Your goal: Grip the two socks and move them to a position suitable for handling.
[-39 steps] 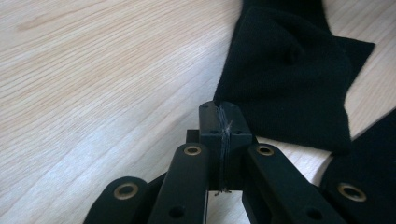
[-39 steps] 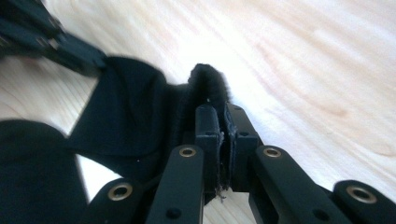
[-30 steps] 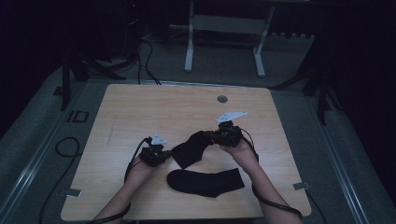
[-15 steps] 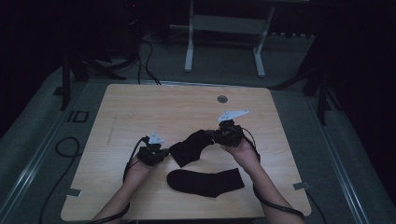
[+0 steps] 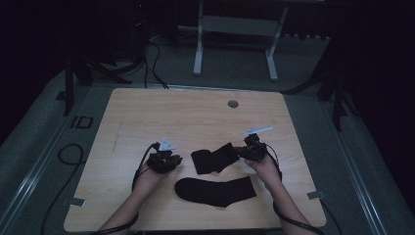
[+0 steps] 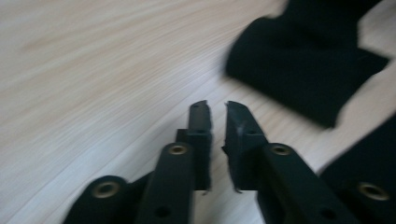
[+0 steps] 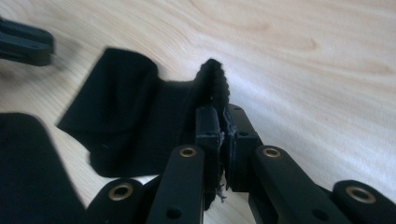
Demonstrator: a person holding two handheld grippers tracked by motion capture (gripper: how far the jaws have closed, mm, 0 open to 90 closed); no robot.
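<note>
Tabletop (image 5: 147, 117): pale wood, a small round grommet (image 5: 233, 104) near the far edge; dark room, grey floor around.
Socks: two, both black.
Folded sock (image 5: 215, 159): mid-tabletop, pinched by the right tool (image 5: 243, 152).
Flat sock (image 5: 215, 191): near the front edge.
Left tool (image 5: 177, 159): jaws just parting, nothing between.
Right gripper view: cloth clamped between the pads.

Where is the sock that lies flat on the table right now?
In the high view the flat sock lies near the table's front edge, between the person's forearms, just in front of the folded sock.
</note>
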